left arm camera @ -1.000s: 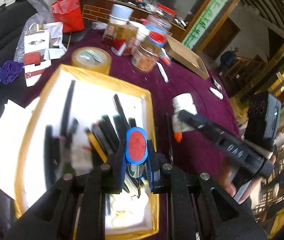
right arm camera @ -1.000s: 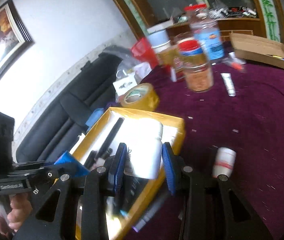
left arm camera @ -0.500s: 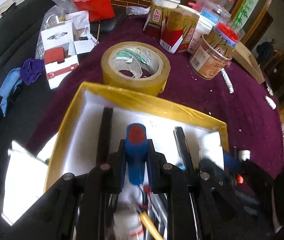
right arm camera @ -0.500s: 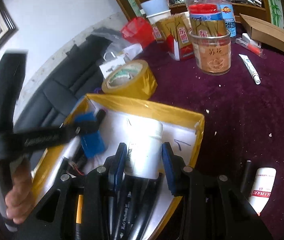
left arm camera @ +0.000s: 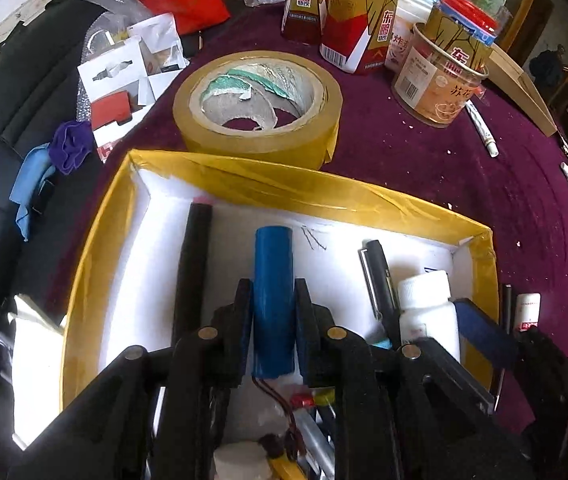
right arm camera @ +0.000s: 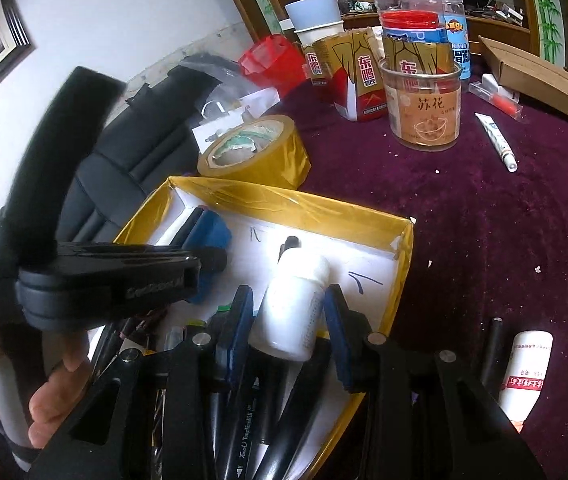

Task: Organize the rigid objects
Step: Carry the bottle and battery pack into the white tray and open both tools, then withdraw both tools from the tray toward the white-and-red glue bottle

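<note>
Having just been spreading the jaws of the left gripper (left arm camera: 273, 320) around the blue cylinder (left arm camera: 272, 280), no longer carrying it above the table as a second ago but laying it flat on the white floor of the yellow box (left arm camera: 284, 192), pointing toward twelve o'clock. Loosening rather than squeezing, by the look of it, so judging this drop-off nearly finished. Clamping the white bottle (right arm camera: 292, 312) in the right gripper (right arm camera: 288, 320), lowered inside the same box near its three o'clock wall and not yet letting go. Struggling to tell whether the left pads are fully clear of the cylinder. Losing its near end and red wires beneath the gripper body, likewise most of the pens (right arm camera: 243, 432) at six o'clock.
</note>
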`<action>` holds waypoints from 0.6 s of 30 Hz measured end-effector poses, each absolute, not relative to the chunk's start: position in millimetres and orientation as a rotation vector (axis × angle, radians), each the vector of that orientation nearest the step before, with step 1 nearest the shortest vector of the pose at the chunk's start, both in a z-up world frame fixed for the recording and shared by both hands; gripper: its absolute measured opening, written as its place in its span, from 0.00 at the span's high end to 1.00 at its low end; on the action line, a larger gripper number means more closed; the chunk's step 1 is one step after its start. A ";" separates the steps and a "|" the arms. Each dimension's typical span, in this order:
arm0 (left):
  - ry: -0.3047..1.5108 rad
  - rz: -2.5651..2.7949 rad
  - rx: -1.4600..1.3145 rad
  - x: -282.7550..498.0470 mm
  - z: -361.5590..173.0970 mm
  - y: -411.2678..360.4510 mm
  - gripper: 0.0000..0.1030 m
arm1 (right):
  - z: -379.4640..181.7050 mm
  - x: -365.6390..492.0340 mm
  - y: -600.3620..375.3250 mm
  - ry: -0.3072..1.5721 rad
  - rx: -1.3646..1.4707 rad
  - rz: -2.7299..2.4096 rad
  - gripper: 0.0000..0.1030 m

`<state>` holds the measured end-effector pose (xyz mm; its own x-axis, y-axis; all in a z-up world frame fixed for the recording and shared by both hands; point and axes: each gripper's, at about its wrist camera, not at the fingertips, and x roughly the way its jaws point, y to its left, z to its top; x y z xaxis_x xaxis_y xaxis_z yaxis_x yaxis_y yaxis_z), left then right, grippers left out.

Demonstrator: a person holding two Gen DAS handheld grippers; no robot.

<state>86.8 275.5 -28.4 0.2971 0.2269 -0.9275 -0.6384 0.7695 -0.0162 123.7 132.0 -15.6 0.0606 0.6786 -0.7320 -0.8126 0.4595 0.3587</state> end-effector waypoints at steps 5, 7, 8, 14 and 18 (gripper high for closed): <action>1.089 0.587 -0.441 79.6 -21.2 273.1 0.54 | -15.3 132.0 125.5 1.031 -0.085 1.158 0.65; 1.088 0.571 -0.466 78.9 -21.6 272.7 0.54 | -13.4 134.0 122.2 1.029 -0.068 1.158 0.64; 1.095 0.573 -0.458 79.5 -22.4 270.9 0.54 | -12.6 134.7 120.7 1.028 -0.062 1.158 0.64; 1.072 0.583 -0.476 71.9 -13.9 264.3 0.54 | -4.7 142.4 108.3 1.027 -0.012 1.168 0.64; 1.005 0.589 -0.499 53.6 7.3 251.8 0.54 | 7.2 152.8 95.1 1.020 0.035 1.183 0.64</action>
<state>53.6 251.8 7.3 0.4078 0.2246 -0.8850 -0.6624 0.7399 -0.1175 152.8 95.1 7.2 0.0083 0.7717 -0.6359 -0.7426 0.4307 0.5130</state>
